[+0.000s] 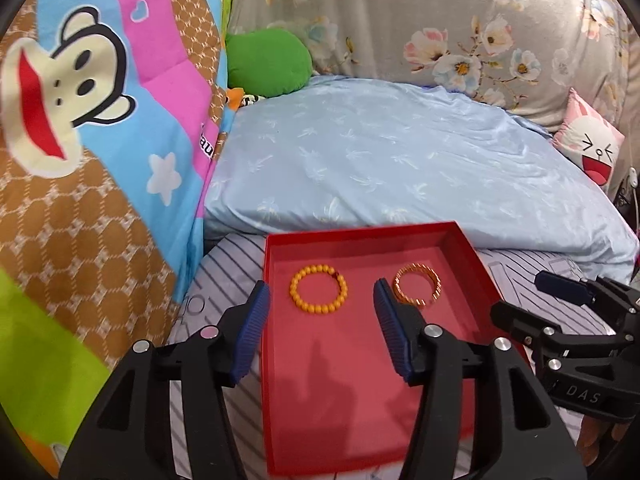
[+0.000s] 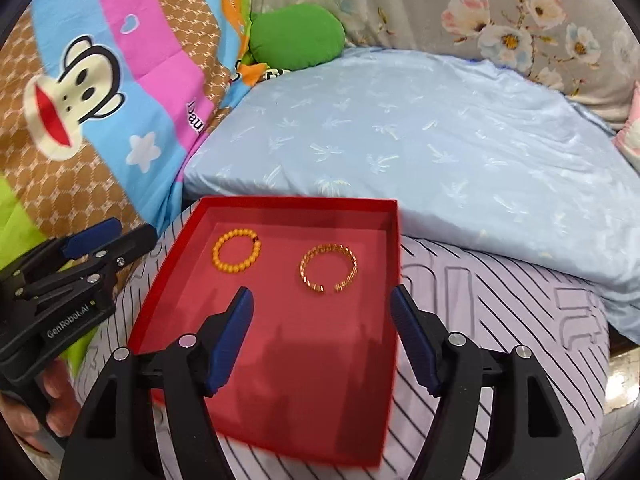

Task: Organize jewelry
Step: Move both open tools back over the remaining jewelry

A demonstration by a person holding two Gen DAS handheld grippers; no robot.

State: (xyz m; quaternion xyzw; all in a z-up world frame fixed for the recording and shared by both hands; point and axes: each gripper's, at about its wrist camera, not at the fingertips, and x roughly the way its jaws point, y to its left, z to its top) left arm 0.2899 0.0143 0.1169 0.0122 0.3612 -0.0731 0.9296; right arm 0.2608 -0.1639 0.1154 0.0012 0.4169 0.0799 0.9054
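Because the red tray [image 2: 394, 264] lies flat on the striped bed [image 2: 500, 312] mid-frame, the beaded bracelet [image 2: 236, 250] and gold bangle [image 2: 328, 269] rest apart inside, while left tongs [image 1: 320, 312] and right tongs [image 2: 322, 328] hang apart, empty, at lower frame.

Striped bedsheet [image 2: 500, 304] bearing a red tray [image 2: 288, 360], pale blue pillow [image 2: 400, 132] touching its far edge.
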